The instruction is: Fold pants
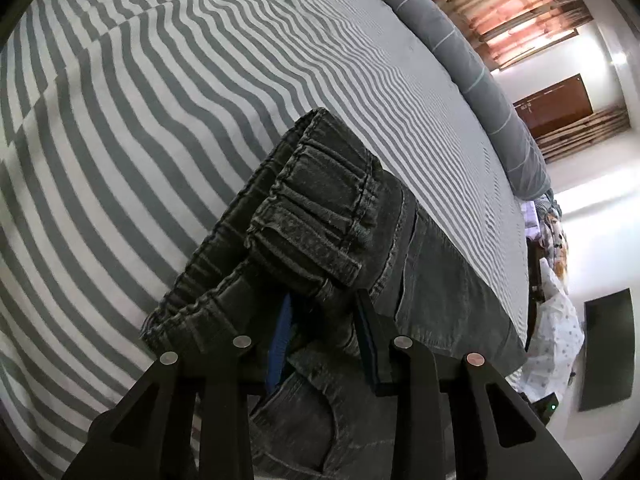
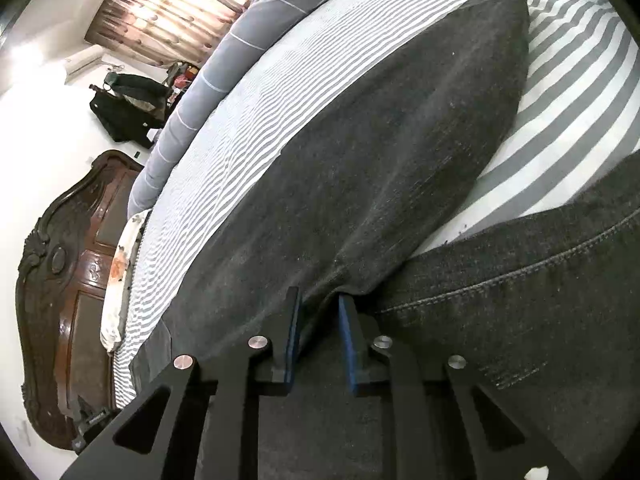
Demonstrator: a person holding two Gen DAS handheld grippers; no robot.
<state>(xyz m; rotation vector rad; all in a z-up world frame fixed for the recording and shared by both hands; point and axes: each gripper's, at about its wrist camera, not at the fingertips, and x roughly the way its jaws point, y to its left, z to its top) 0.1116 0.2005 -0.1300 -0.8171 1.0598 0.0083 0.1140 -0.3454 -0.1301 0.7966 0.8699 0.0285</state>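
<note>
Nearest to us in the left wrist view, our left gripper (image 1: 326, 316) has its jaws clamped on a bunched fold of the dark grey denim pants (image 1: 320, 216), just under the gathered elastic waistband (image 1: 224, 248), which stands up in front of the fingers. The blue pad of one finger shows against the cloth.

In the right wrist view, our right gripper (image 2: 318, 316) sits low over the pants (image 2: 360, 152) where a leg meets the seat. Denim fills the narrow gap between its blue pads, and the jaws pinch a ridge of it there. A stitched seam (image 2: 520, 276) runs across the cloth just to the right of the fingers.

The pants lie on the bed, on a grey-and-white striped sheet (image 1: 160, 120), with one leg stretching away from the right gripper toward the far side. Beyond it, a rolled grey blanket (image 2: 224, 68) lies along the bed's far edge. Farther off we see a carved wooden headboard (image 2: 68, 300), a dark bag (image 2: 124, 112) on the floor, and a lit curtain (image 2: 168, 12).
</note>
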